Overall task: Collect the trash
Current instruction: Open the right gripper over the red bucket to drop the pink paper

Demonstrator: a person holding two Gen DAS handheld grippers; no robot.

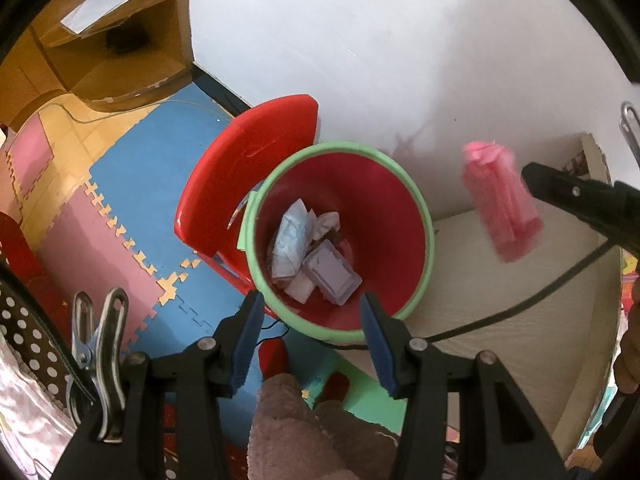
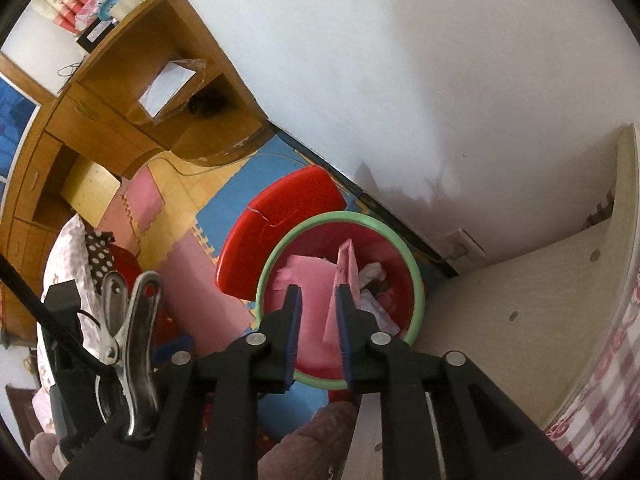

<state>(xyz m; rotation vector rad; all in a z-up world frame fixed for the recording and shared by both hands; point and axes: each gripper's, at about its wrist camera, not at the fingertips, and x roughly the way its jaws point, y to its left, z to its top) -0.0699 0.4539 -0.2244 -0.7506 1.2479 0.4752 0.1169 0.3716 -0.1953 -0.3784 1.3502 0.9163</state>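
A: Was the pink packet [image 1: 502, 200] still gripped?

B: Blurred in my left view, beside the bin [image 1: 340, 236]. My right view showed it over the bin, between my right gripper [image 2: 318, 312]'s parted pads; contact was unclear.

A: Left gripper [image 1: 312, 336]?

B: Spread, empty, at the bin's near rim.

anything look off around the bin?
One thing: the red stool behind the bin has a crack running in from its seat edge in the right wrist view. A pink wrapper is in mid-air beside the bin, at the right gripper. Nothing has spilled on the floor mats.
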